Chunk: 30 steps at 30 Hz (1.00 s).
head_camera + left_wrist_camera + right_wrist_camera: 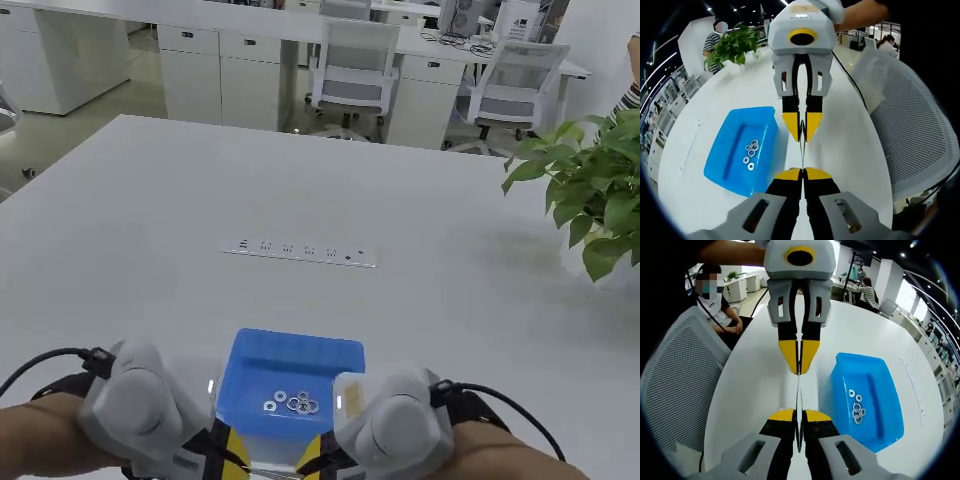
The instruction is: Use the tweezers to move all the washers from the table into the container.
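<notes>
A blue container (pixel 290 352) stands at the near edge of the white table (pixel 300 200), with several metal washers (pixel 291 403) lying in it. Just in front of it my left gripper (pixel 228 450) and right gripper (pixel 318 453) point at each other, tip to tip. Thin metal tweezers (pixel 801 148) run between them, and each gripper is shut on one end. In the left gripper view my left gripper (pixel 802 173) faces the right gripper (pixel 802 126), with the container (pixel 735 150) to the left. In the right gripper view my right gripper (pixel 800 415) faces the left gripper (pixel 799 359), and the washers (pixel 856 407) lie in the container (pixel 875 405).
A flush power strip (pixel 300 252) sits mid-table. A potted plant (pixel 590 180) overhangs the right edge. A mesh chair (pixel 910 130) stands close behind the near edge. Desks and office chairs (pixel 350 75) stand beyond the table, with people in the background.
</notes>
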Available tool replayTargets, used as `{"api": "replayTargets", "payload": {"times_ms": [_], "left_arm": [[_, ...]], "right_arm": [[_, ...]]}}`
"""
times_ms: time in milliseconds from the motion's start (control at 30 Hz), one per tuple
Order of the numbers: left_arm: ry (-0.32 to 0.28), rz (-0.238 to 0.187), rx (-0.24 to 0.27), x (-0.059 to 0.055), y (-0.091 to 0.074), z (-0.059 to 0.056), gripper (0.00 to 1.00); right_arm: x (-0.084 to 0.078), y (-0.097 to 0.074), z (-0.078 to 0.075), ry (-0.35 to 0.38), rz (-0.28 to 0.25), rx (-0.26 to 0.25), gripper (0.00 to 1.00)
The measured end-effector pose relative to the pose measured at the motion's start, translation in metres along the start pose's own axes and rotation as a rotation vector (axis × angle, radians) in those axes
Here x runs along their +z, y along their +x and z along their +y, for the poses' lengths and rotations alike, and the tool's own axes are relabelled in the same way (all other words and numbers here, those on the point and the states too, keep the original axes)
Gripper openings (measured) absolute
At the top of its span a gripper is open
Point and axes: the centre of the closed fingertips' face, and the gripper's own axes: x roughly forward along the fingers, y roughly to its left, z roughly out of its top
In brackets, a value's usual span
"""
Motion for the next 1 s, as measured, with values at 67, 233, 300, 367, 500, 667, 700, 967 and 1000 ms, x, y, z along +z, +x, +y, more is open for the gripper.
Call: {"api": "replayTargets", "payload": {"times_ms": [67,233,300,367,500,667,700,967,1000], "left_arm": [[0.002,0.009,-0.002,-0.003,0.002,-0.001,0.05],[-0.012,0.022,-0.008,-0.009,0.007,-0.001,0.05],[-0.018,0.028,-0.013,-0.011,0.009,-0.001,0.05],[-0.026,0.029,-0.017,-0.012,0.011,-0.003,0.05],[-0.036,0.039,-0.015,-0.015,0.014,-0.002,0.05],[-0.053,0.051,-0.018,-0.019,0.019,-0.003,0.05],[-0.052,0.053,-0.018,-0.020,0.019,-0.003,0.05],[-0.060,0.070,-0.018,-0.023,0.021,-0.004,0.05],[-0.060,0.071,-0.016,-0.024,0.021,-0.004,0.05]], "right_arm": [[-0.001,0.002,0.000,0.004,0.002,-0.001,0.07],[-0.005,0.009,0.001,0.019,0.006,-0.002,0.07],[-0.006,0.011,0.002,0.027,0.011,0.000,0.07],[-0.008,0.013,0.002,0.033,0.019,0.002,0.07],[-0.011,0.016,0.002,0.036,0.027,-0.001,0.07],[-0.014,0.019,0.002,0.039,0.031,0.003,0.07],[-0.014,0.019,0.002,0.042,0.032,0.002,0.07],[-0.015,0.021,0.003,0.041,0.028,0.000,0.08],[-0.014,0.021,0.003,0.040,0.028,-0.001,0.08]]}}
